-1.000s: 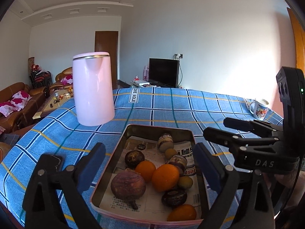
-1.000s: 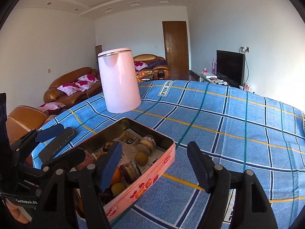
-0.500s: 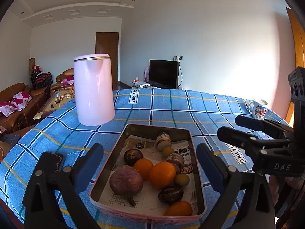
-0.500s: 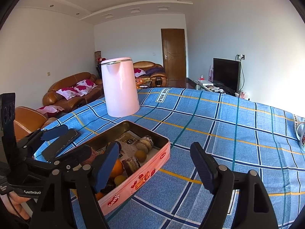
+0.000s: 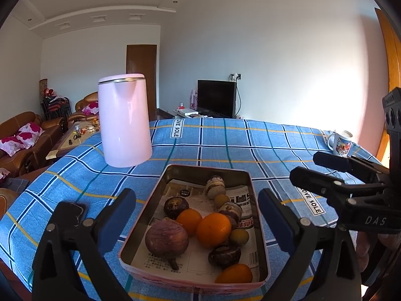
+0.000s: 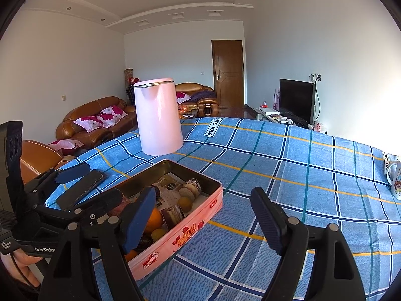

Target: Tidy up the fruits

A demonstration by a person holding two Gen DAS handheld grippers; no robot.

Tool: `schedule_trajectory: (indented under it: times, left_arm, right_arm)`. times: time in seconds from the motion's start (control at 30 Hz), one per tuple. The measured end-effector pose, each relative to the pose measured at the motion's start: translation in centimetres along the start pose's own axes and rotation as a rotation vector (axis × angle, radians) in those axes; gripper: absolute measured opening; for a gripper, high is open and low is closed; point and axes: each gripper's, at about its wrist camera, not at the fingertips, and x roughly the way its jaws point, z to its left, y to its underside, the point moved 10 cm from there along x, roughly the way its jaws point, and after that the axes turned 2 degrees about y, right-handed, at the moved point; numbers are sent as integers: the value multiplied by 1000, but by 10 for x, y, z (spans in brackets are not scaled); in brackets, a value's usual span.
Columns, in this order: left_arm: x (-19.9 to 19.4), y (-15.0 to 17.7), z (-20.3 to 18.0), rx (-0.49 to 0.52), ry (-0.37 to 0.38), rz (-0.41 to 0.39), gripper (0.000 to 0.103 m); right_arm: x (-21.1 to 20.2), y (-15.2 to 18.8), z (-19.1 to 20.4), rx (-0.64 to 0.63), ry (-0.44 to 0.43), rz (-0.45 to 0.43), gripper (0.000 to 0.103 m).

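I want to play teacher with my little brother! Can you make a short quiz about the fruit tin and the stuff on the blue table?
1. True or false: the pink kettle stands inside the tin.
2. Which sits at the table's far right edge? A) mug B) phone C) kettle
3. Fill in: the fingers of the left gripper hold ____.

Key: 1 false, it stands on the tablecloth beyond the tin; 2 A; 3 nothing, they are open either side of the tin.

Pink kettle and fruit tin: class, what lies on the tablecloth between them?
Nothing: in both wrist views only bare checked tablecloth separates the pink kettle from the fruit tin.
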Motion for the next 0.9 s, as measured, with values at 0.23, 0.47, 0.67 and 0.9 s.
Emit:
schedule_trajectory:
  times: [0.23, 0.47, 0.67, 0.9]
  left_arm:
    - [0, -1, -1, 5, -4, 0, 100]
    - [-1, -2, -3, 14, -5, -4, 100]
    - [1, 1, -5, 23, -1, -1, 100]
    - [0, 1, -9, 36, -8, -3, 100]
  right_arm:
    - [-1, 2, -1, 6, -1, 4, 79]
    - [-2, 4, -2, 6, -3, 2, 79]
    - [-1, 10, -8, 22, 2, 6, 79]
    - [-4, 15, -15, 39, 7, 3, 79]
